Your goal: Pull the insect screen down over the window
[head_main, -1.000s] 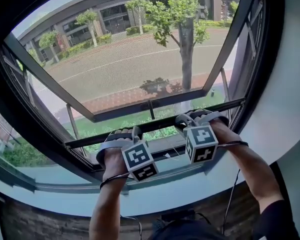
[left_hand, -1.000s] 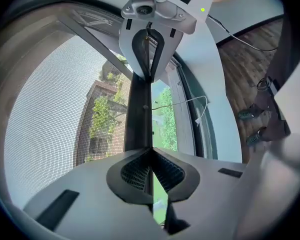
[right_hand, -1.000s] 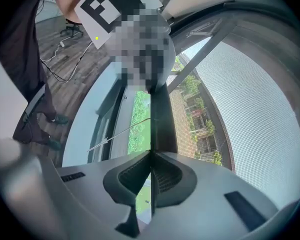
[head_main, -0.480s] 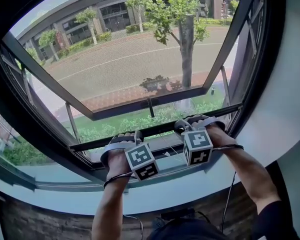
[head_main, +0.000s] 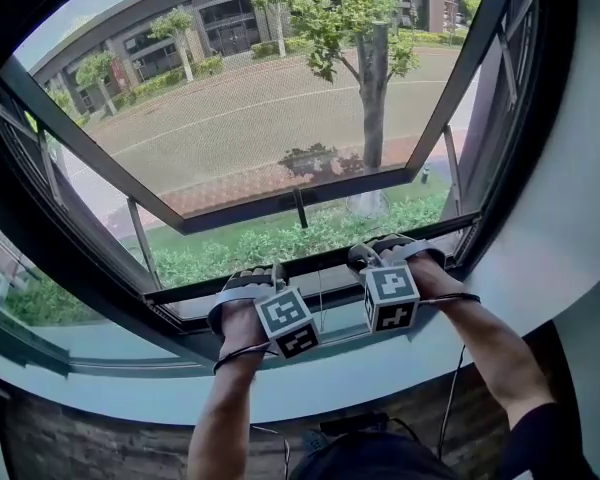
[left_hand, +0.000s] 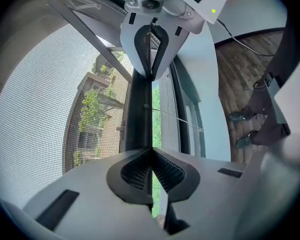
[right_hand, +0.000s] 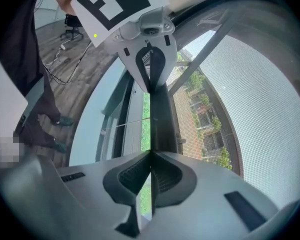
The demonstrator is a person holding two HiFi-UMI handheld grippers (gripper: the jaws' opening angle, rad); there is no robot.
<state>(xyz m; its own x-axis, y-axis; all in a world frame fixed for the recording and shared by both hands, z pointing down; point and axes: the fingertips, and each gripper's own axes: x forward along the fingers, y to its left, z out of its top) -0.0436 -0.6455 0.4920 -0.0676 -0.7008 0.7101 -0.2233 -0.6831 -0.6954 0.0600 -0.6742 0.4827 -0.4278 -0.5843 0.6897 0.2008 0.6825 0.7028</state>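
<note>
While left gripper [head_main: 246, 284] and right gripper [head_main: 384, 258] clamp the screen bar [head_main: 318, 261] between them, we reckon mid-pull — next, even drag to sill [head_main: 380, 364] below.

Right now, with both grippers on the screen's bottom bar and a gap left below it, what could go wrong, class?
1. The left gripper and right gripper seem shut on only a thin edge of the bottom bar, so they might slip off mid-pull.
2. A thin cord crosses the gap beside the bar and could snag or get trapped as the gap closes.
</note>
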